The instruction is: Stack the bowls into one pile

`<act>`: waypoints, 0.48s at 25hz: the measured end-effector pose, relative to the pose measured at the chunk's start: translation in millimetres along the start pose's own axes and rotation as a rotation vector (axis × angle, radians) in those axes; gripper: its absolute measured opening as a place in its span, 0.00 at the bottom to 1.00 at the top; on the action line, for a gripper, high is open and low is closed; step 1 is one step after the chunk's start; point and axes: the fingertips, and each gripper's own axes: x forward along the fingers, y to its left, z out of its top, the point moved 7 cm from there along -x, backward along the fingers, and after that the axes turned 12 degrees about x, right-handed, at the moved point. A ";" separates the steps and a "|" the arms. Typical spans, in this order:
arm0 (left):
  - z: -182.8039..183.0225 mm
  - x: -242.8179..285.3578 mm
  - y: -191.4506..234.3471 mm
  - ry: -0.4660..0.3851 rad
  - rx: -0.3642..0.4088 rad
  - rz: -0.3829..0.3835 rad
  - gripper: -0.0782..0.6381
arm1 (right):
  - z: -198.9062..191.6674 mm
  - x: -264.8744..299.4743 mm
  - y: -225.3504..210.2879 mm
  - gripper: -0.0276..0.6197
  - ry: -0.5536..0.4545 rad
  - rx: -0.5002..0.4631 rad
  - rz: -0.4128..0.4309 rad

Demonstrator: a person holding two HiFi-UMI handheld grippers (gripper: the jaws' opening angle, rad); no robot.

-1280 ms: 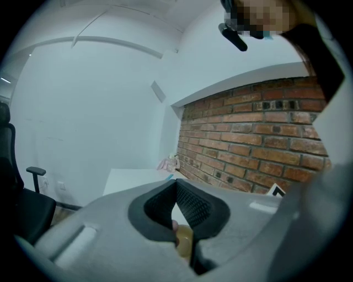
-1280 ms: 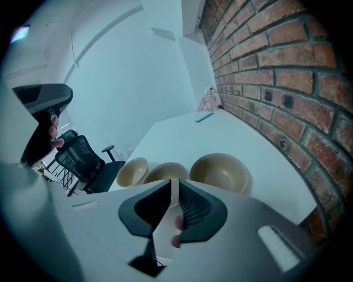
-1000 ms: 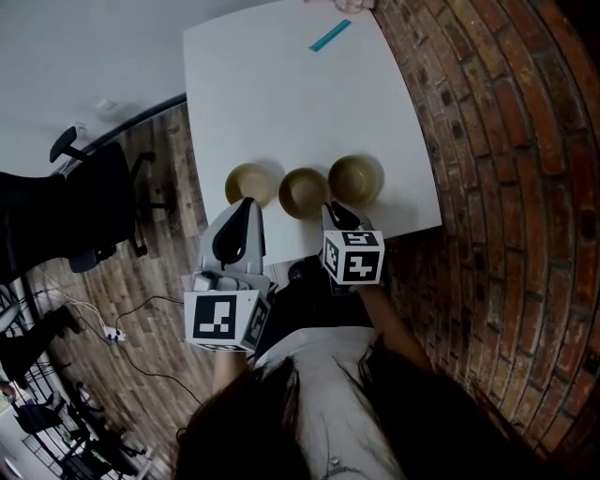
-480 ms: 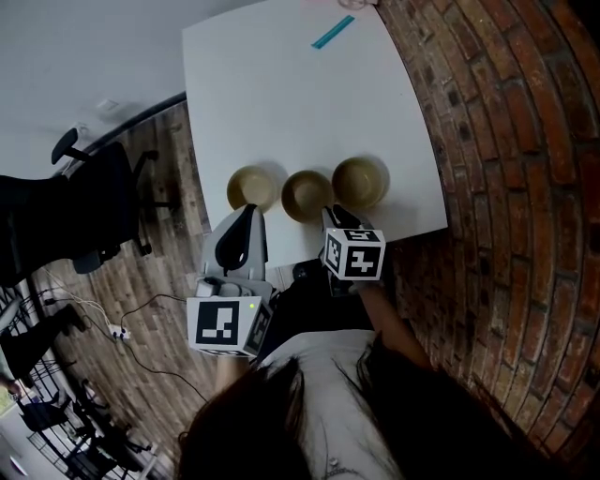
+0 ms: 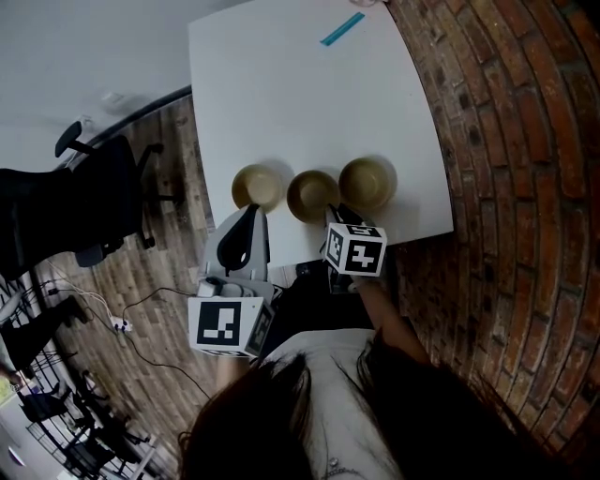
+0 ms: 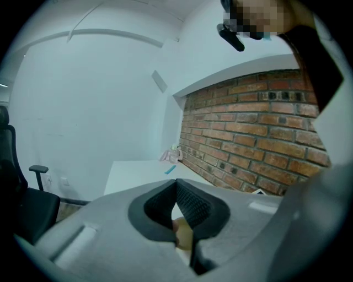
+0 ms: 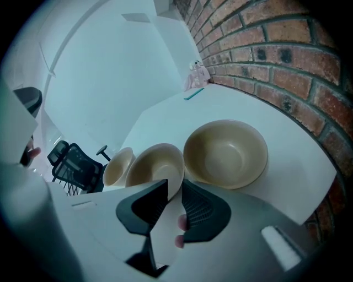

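Change: bowls keep their row; right gripper (image 5: 337,214) has barely nudged toward the middle bowl (image 5: 312,195).
Layout: left bowl (image 5: 258,186), middle bowl and right bowl (image 5: 367,183) sit side by side, unstacked, along the near edge of the table (image 5: 281,94).
Right jaws: narrowly parted, empty. Middle bowl's near rim is at the tips, probably lining up a pinch.
Left gripper (image 5: 250,211): jaws closed on nothing, hanging off the table edge, left bowl just ahead. Looks parked.

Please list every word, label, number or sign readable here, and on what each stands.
None can be read.
Left marker cube: square black-and-white pattern, no letters.
Right marker cube: the same.
Teal strip on the table: too small to tell.
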 end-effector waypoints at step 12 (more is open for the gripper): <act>-0.3 -5.0 3.3 0.010 0.012 0.011 0.11 | 1.5 4.1 3.0 0.08 -0.015 0.033 -0.036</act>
